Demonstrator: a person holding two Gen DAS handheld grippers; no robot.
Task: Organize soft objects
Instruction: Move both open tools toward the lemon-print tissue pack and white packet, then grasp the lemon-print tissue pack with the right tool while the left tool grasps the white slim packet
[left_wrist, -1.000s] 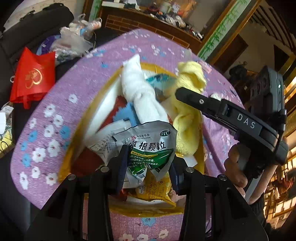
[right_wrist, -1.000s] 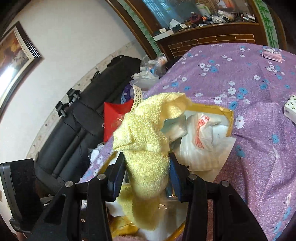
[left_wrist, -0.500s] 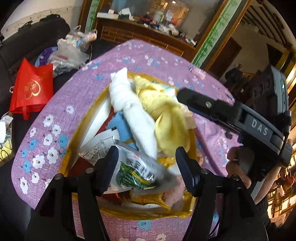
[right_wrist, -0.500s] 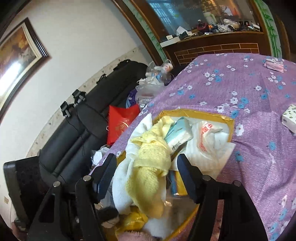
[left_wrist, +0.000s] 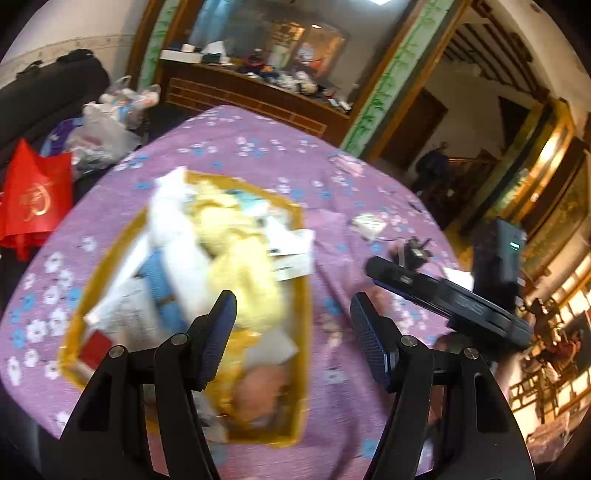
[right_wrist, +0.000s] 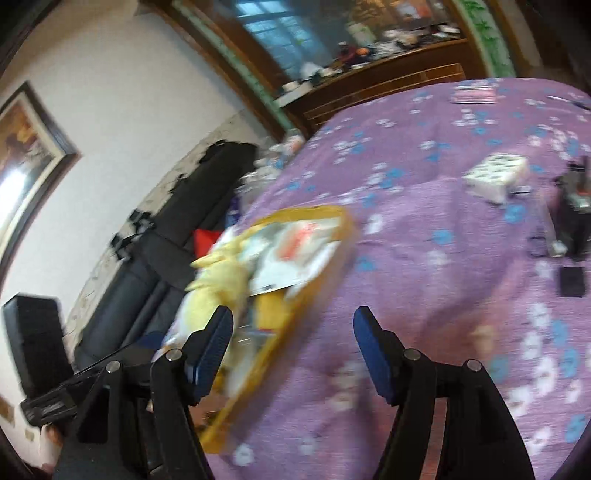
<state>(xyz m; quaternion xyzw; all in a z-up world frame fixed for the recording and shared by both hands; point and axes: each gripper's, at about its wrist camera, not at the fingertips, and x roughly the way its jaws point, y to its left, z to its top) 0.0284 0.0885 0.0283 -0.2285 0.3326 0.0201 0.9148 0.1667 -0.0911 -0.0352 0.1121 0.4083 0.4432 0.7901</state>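
A yellow-rimmed tray (left_wrist: 301, 280) on the purple flowered tablecloth holds a yellow towel (left_wrist: 243, 266), a white rolled cloth (left_wrist: 177, 236), a blue cloth (left_wrist: 159, 280), a pinkish soft item (left_wrist: 262, 387) and paper packets. My left gripper (left_wrist: 293, 332) is open and empty above the tray's right edge. My right gripper (right_wrist: 293, 343) is open and empty over the cloth beside the tray (right_wrist: 332, 266), where the yellow towel (right_wrist: 218, 284) also shows. The right gripper's body shows in the left wrist view (left_wrist: 454, 299).
A small white box (right_wrist: 495, 177) and dark gadgets (right_wrist: 572, 221) lie on the table to the right. A black sofa (right_wrist: 155, 258), a red bag (left_wrist: 33, 195) and plastic bags (left_wrist: 107, 129) stand beyond the table's left edge. A wooden counter (left_wrist: 251, 92) stands behind.
Both grippers opened, letting the medicine packet and the yellow towel drop into the tray, then drew back and swung to the right. Both views are motion-blurred now.
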